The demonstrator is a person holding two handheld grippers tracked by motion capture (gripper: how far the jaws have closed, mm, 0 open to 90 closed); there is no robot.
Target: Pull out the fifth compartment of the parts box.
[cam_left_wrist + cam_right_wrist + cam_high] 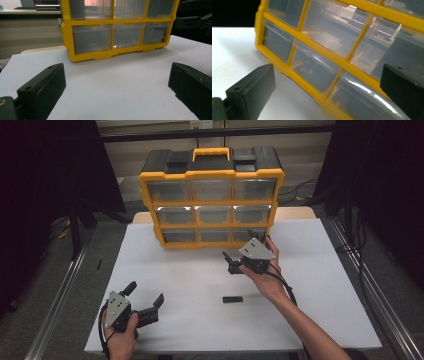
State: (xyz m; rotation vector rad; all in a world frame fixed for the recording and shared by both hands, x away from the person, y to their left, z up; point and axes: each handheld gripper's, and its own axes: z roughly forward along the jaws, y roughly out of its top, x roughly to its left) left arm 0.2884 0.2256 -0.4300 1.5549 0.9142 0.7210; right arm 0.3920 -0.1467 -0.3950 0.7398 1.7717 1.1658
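A yellow and black organizer cabinet (212, 200) with several clear drawers stands upright at the back middle of the white table (165, 270). My right gripper (240, 245) is open right in front of the cabinet's bottom row, near its right end, with nothing between its jaws. In the right gripper view the clear drawers (317, 67) fill the gap between the open jaws of the right gripper (327, 85). My left gripper (146, 291) rests open near the front left of the table, empty. The left gripper (115, 82) faces the cabinet (112, 37) from a distance.
A small flat black piece (232, 299) lies on the table between the two hands. Dark stands and cables flank the table on both sides. The other hand's gripper (192, 20) shows at the upper right of the left gripper view.
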